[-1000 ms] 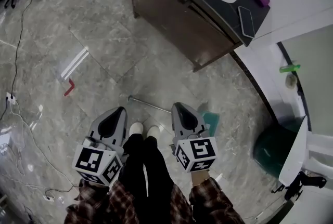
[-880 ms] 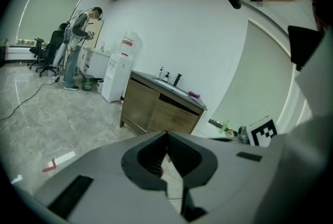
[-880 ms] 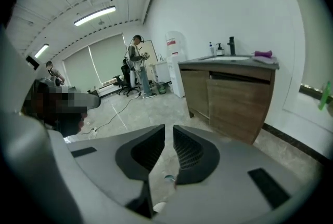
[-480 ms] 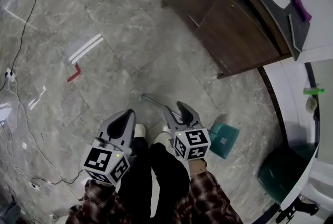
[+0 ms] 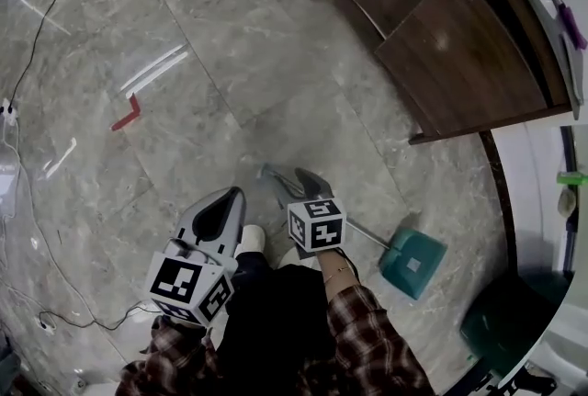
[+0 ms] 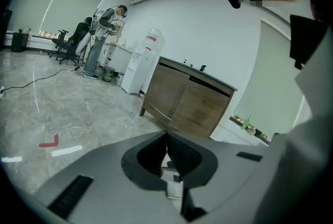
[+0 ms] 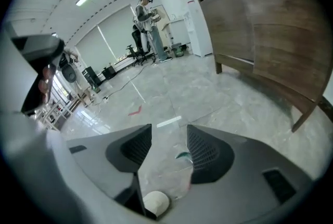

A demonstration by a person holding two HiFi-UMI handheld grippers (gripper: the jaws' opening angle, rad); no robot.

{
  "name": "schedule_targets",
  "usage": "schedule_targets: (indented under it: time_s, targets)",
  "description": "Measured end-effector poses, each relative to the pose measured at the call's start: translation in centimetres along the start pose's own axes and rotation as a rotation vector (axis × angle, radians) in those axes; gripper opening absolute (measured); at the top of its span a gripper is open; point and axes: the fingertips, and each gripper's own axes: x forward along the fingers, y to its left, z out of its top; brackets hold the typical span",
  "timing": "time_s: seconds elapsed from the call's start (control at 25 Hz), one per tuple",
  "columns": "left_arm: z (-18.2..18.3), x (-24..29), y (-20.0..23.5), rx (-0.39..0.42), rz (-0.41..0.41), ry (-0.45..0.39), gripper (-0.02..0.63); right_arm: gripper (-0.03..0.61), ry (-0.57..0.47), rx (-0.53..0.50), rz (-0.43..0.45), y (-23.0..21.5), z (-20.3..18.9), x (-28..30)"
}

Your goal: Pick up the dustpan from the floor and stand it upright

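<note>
Holds the left gripper (image 5: 230, 195) low at the left, above the white shoe (image 5: 252, 238), fingers pressed together on nothing and aimed over bare floor (image 5: 184, 45); well apart from the target. Holds the right gripper (image 5: 292, 177) just to its right, tilted down, fingers opening wide with nothing pressed between them. Shows, in the right gripper view, the teal tip of the handle (image 7: 183, 155) lying on the floor within the gap, close to the right-hand finger. Finds the dustpan (image 5: 413, 263) flat on the floor further right, near the cabinet (image 5: 441, 54), with its thin handle running up-left from the teal pan to end under the right gripper. Makes the right gripper plainly the nearer one. Calls, most likely, for sinking onto the handle's near end with the fingers set across that long axis, then closing.
</note>
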Motion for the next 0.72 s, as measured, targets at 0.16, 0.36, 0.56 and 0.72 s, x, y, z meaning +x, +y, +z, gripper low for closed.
schedule_targets:
  time_s: [0.16, 0.36, 0.56, 0.72]
  targets:
    - [-2.3, 1.3, 2.5, 0.013, 0.005, -0.022, 0.012, 0.201, 0.074, -0.017, 0.007, -0.1, -3.8, 5.7]
    - [-5.3, 2.9, 5.7, 0.008, 0.019, -0.039, 0.012, 0.201, 0.145, 0.047, -0.005, -2.0, -8.2, 11.3]
    - [-7.4, 5.4, 7.9, 0.017, 0.013, -0.058, 0.012, 0.201, 0.199, 0.083, -0.018, -3.4, -11.6, 15.7]
    - [-8.7, 7.0, 8.7, 0.015, 0.011, -0.067, 0.012, 0.201, 0.229, 0.132, -0.025, -3.9, -13.4, 17.8]
